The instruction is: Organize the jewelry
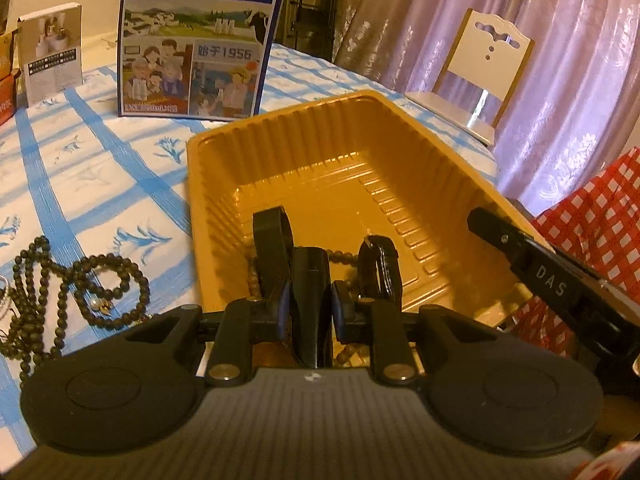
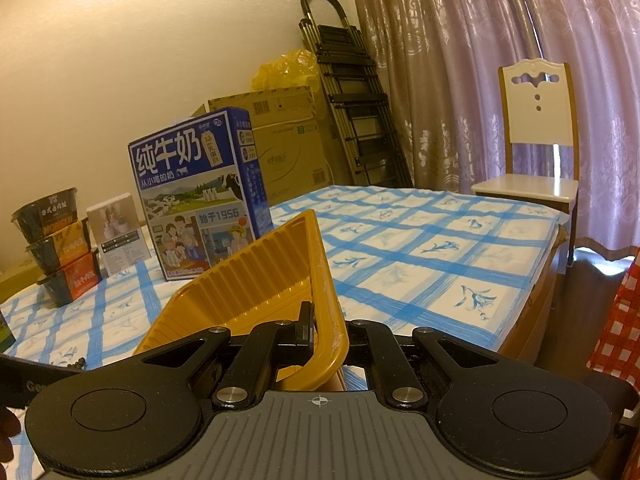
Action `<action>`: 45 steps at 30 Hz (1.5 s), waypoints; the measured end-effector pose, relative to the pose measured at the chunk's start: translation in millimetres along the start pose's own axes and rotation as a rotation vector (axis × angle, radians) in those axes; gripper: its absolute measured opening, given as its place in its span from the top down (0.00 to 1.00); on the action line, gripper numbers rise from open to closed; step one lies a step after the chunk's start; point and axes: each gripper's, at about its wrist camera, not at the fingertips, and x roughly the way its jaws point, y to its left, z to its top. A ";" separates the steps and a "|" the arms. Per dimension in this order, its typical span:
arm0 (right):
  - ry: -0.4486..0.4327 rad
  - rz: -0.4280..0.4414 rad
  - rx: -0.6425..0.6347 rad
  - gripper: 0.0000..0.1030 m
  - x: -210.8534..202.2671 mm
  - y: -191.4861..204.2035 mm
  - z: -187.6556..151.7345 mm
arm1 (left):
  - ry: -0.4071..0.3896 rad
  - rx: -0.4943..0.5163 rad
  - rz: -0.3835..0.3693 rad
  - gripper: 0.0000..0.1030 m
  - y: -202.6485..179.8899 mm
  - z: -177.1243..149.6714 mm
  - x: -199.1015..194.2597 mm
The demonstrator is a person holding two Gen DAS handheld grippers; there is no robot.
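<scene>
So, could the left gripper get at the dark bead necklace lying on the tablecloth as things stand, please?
Probably not yet: the left gripper is shut on a black object inside the yellow tray. The dark bead necklace lies open and unobstructed to its left.

Left wrist view looks forward and down, close over the yellow tray [image 1: 384,152] interior. Right wrist view sits low at the tray rim [image 2: 320,264], facing across the worktop [image 2: 420,248]. Both share the milk carton [image 1: 200,40] and chair [image 2: 536,128] ahead.
</scene>
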 end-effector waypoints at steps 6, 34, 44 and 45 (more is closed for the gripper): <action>0.000 0.000 0.000 0.94 -0.2 0.0 -0.2 | 0.025 -0.005 0.003 0.82 -1.8 -4.5 7.1; -0.002 -0.005 -0.002 0.94 -0.2 -0.7 -0.5 | -0.037 -0.070 0.283 0.77 87.7 -67.6 -86.3; -0.003 -0.013 -0.013 0.94 1.0 -2.8 -2.0 | -0.060 -0.020 0.271 0.76 83.0 -59.9 -71.9; -0.003 -0.013 -0.013 0.94 1.1 -2.7 -2.0 | -0.059 -0.018 0.270 0.76 82.9 -60.0 -70.7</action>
